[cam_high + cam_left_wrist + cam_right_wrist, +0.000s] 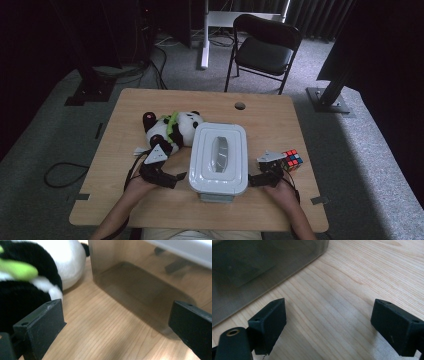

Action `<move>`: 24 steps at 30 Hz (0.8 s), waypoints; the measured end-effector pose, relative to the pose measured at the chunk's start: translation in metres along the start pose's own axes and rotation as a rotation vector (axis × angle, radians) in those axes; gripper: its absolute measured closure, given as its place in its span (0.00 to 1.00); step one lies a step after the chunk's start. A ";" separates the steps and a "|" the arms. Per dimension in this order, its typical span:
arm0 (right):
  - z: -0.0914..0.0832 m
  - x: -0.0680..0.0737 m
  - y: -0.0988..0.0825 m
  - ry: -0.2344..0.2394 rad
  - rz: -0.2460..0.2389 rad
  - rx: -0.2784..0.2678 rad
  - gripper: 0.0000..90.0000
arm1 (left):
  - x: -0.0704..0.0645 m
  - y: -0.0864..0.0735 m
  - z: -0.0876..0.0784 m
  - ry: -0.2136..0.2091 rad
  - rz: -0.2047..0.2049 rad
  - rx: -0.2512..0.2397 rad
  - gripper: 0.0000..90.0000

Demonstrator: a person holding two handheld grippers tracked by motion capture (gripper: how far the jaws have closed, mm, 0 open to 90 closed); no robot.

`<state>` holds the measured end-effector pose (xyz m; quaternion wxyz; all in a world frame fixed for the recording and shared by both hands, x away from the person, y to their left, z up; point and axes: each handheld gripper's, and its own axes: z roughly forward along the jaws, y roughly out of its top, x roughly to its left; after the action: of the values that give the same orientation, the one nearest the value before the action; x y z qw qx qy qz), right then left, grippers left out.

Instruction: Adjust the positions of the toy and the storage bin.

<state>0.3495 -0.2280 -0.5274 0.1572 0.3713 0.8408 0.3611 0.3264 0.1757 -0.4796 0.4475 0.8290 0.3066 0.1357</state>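
Squarely between each hand-held gripper — left (175, 178), right (254, 180) — sits the lidded box (220, 157).

Smooth glossy plastic box (219, 159) (smoky clear walls), plush cloth panda (172, 127), matt wood-grain table (270, 120)

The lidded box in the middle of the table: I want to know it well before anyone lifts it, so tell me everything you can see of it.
The box is a rounded rectangular tub with a white lid shut on top; the lid has a raised centre panel and looks like plastic. Its walls look smoky and see-through. It stands upright on the wooden table, long side running away from the person. The panda plush lies against its left far corner. The left gripper and right gripper flank its near end, jaws open, not clamping it.
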 end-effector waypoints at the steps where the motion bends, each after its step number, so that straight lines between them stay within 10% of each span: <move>1: 0.000 0.000 0.000 0.000 0.000 0.000 0.14 | 0.001 -0.003 0.001 0.002 0.007 0.009 0.01; 24: 0.000 -0.001 0.000 -0.021 0.019 0.000 0.14 | 0.012 -0.038 0.014 0.111 -0.019 0.188 0.01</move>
<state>0.3497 -0.2287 -0.5274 0.1627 0.3831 0.8356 0.3586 0.3278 0.1897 -0.5198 0.3513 0.8557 0.3500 0.1478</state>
